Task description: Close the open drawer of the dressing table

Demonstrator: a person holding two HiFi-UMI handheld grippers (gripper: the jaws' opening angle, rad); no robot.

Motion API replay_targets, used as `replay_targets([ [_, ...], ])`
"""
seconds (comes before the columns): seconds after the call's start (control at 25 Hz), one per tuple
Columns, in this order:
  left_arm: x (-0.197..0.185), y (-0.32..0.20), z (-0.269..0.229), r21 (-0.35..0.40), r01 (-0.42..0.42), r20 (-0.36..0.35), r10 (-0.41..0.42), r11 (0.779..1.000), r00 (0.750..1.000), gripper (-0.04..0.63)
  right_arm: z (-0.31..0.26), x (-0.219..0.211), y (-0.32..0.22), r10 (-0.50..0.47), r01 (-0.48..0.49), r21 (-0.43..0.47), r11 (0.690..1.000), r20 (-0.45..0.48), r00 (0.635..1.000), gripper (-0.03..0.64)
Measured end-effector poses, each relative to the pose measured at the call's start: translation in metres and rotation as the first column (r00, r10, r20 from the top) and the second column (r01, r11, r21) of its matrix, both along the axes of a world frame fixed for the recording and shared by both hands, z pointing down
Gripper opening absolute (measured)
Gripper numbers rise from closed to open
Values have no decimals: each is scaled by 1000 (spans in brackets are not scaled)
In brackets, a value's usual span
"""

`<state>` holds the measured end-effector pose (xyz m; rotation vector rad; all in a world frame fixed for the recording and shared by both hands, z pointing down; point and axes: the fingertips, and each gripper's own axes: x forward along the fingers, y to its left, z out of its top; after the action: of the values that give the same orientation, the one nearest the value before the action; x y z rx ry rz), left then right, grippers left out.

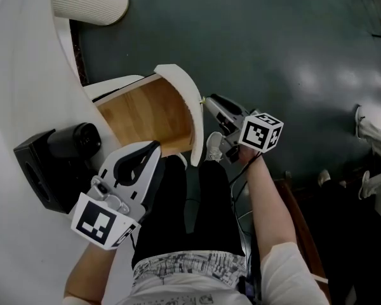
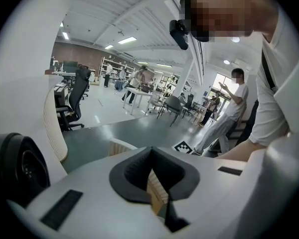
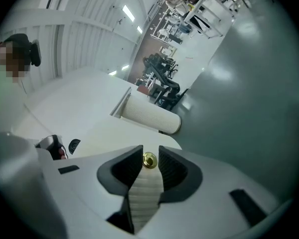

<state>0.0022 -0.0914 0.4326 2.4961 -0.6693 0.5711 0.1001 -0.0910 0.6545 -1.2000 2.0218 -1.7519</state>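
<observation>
The right tool [image 3: 150, 152] is standing with its jaws apart either side of the brass knob [image 3: 149, 160], apparently not squeezing it. The drawer [image 1: 146, 110] is lying pulled out at the centre of the head view, its wooden bottom bare. Closing it is probably calling for a straight, even push on the ribbed front [image 1: 185, 100] toward the white counter [image 1: 19, 75] at left. The left tool [image 2: 150, 152], tips together and empty, is hanging over the drawer's lower edge and risking getting pinched. A black box [image 1: 51, 164] is sitting on the counter beside the opening.
</observation>
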Motion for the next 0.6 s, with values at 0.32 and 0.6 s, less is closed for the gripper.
replay_targets([
  [0.32,-1,-2,-5,2,8,-6,-8,1000,1000,15,-2,1,-4,34,-33,-4,999,83,996,103],
  [0.6,-9,2,-9,12,20,-24,-20,1000,1000,15,1,-10,-3,23,-21,-13,1000,96,995,123],
])
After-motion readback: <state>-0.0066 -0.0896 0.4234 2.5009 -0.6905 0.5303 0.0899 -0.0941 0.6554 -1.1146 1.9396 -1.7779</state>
